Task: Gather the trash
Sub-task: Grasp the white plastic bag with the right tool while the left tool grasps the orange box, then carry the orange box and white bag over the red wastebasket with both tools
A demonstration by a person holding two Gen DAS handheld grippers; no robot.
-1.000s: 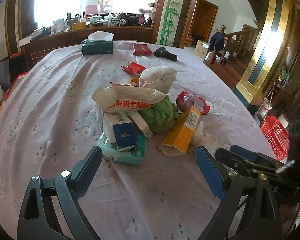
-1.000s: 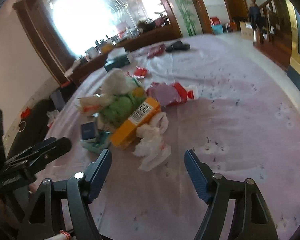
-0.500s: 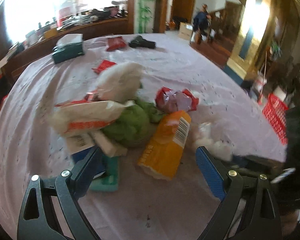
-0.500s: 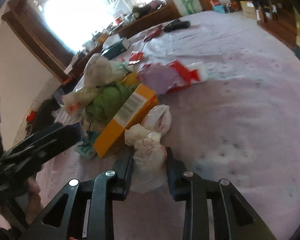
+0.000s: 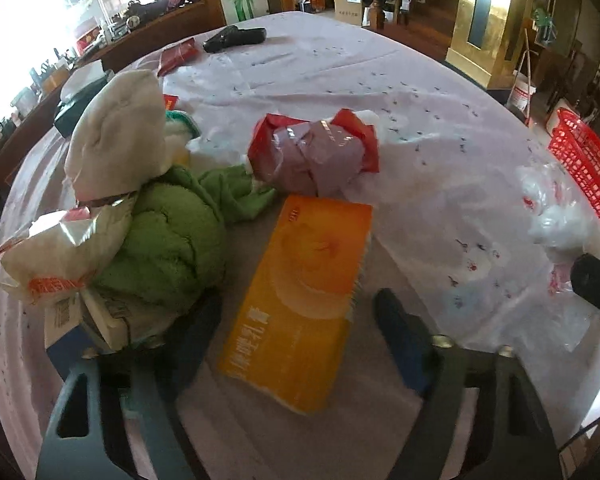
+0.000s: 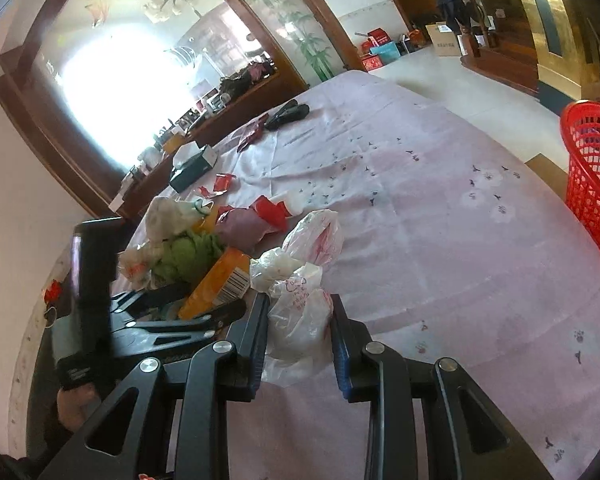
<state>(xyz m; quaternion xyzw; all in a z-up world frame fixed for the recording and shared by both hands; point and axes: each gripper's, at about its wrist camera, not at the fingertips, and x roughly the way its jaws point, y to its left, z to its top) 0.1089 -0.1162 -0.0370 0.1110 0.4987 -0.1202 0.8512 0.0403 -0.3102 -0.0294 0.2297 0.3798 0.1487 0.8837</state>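
A pile of trash lies on the pink tablecloth. My left gripper (image 5: 296, 316) is open, its fingers on either side of the near end of an orange box (image 5: 300, 296). Behind it lie a green cloth (image 5: 168, 248), a white wrapper (image 5: 60, 252), a white bundle (image 5: 116, 140) and a red and purple packet (image 5: 316, 152). My right gripper (image 6: 300, 320) is shut on a crumpled white plastic bag (image 6: 300, 312), which also shows in the left wrist view (image 5: 556, 216). The orange box (image 6: 220, 280) lies just left of it.
A red basket (image 6: 596, 168) stands off the table's right edge, also in the left wrist view (image 5: 584, 164). A tissue box (image 6: 192, 168), red wrappers (image 6: 224, 182) and a black object (image 6: 288, 114) lie farther back on the table (image 6: 460, 240).
My left gripper has moved forward so its open fingers straddle the orange box. My right gripper closed on the white plastic bag and has lifted and turned right, bringing the red basket into view.
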